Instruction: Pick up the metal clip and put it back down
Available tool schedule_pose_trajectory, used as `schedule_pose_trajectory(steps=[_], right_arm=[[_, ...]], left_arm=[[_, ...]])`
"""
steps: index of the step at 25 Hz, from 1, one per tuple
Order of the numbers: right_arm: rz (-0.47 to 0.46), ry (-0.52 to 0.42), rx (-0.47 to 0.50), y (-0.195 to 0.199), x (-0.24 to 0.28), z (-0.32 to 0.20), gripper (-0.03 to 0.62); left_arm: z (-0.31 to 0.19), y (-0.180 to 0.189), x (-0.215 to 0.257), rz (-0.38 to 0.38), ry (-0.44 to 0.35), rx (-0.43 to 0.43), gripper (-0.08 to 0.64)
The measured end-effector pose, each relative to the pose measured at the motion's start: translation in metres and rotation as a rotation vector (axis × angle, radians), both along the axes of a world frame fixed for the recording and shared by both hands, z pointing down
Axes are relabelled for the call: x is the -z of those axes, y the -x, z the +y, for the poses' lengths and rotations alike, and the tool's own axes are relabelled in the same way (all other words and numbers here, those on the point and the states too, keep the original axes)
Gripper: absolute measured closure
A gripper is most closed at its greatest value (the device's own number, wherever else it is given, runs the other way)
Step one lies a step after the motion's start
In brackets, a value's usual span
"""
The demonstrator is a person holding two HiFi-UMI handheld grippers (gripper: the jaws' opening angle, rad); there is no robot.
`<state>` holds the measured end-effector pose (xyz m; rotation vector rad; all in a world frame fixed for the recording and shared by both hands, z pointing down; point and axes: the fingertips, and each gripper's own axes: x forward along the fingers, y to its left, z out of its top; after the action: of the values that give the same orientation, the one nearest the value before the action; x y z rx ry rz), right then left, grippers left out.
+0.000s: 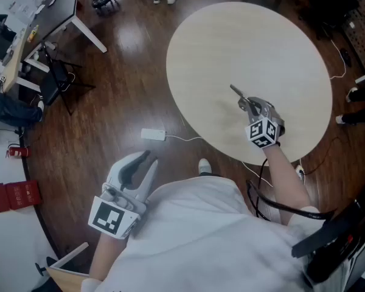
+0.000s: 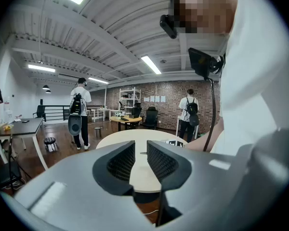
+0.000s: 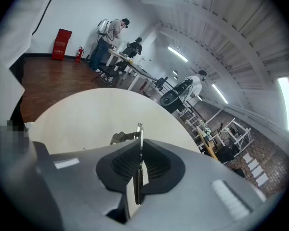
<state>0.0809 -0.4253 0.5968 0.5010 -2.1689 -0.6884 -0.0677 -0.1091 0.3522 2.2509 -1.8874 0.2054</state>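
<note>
Metal clip (image 1: pixel 238 93) sits edge-on between the pads of the right gripper (image 1: pixel 250 104), jaws clamped tight on it, and its tip sticks out past the fingertips. In the right gripper view the clip (image 3: pixel 140 141) shows as a thin vertical strip pinched in the right gripper (image 3: pixel 140 165). It hangs over the round beige table (image 1: pixel 231 41); I can't tell if it touches the top. Left gripper (image 1: pixel 145 160) is held low by the person's torso, over the wood floor (image 1: pixel 109 90). Its jaws stand a narrow gap apart with nothing between them, which is clear in the left gripper view (image 2: pixel 140 160). Black-and-white square markers show on the right cube (image 1: pixel 263 132) and the left cube (image 1: pixel 107 218); these are patterns only, no letters. Papers (image 2: pixel 154 99) on the brick wall are too small to read. Red box (image 1: pixel 15 194) by the wall has no legible print.
</note>
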Motion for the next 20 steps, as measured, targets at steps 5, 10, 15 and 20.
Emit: schedule_pose_trajectory(steps=[5,10,15,20], right_arm=[[0.001,-0.026,0.034,0.016,0.045,0.047,0.586],[-0.024,-0.072,0.110,0.060,0.105,0.101,0.586],[-0.069,-0.087,0.175,0.110,0.155,0.166,0.586],[-0.115,-0.051,0.288,0.166,0.169,0.250,0.586]], left_arm=[[0.048,0.025,0.002,-0.010,-0.042,0.013,0.491],[0.095,0.051,-0.007,-0.004,-0.045,0.042,0.491],[0.143,0.076,-0.014,0.017,-0.055,0.072,0.491],[0.203,0.100,-0.026,0.033,-0.058,0.152,0.491]])
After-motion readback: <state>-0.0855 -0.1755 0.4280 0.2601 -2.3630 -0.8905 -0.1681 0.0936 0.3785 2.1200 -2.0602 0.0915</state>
